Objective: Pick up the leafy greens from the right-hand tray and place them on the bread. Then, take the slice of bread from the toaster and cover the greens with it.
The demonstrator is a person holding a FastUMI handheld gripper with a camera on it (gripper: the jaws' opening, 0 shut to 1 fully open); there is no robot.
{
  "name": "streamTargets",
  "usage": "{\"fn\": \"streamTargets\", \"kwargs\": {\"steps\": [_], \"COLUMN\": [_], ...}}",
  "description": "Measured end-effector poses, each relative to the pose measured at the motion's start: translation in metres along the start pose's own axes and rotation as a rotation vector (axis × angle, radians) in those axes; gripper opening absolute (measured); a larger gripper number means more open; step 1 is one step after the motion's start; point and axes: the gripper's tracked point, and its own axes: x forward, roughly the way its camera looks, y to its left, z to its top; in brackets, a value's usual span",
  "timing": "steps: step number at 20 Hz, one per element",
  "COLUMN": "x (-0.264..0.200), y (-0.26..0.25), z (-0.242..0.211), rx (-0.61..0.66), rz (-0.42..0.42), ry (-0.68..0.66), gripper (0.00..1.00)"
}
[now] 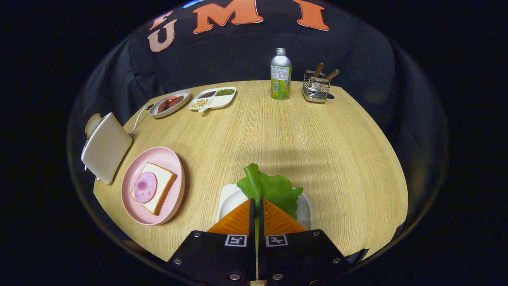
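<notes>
So that it could be carried to the square bread slice point(154, 187) on the round pink plate point(174, 206), the floppy green lettuce leaf point(270, 186) was pinched by the gripper point(256, 206), above the white tray point(228, 198)
</notes>
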Motion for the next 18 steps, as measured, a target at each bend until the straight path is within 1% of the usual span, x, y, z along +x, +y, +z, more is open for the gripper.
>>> {"fn": "streamTargets", "kwargs": {"steps": [5, 10, 14, 18], "x": [-0.021, -0.035, -0.041, -0.037], "y": [0.028, 0.061, 0.092, 0.121], "z": [0.025, 0.040, 0.050, 0.051], "rx": [-0.023, -0.087, -0.135, -0.170], "rz": [0.063, 0.113, 0.164, 0.218], "ry": [-0.074, -0.119, -0.145, -0.143], "gripper": [0.03, 0.03, 0.03, 0.03]}}
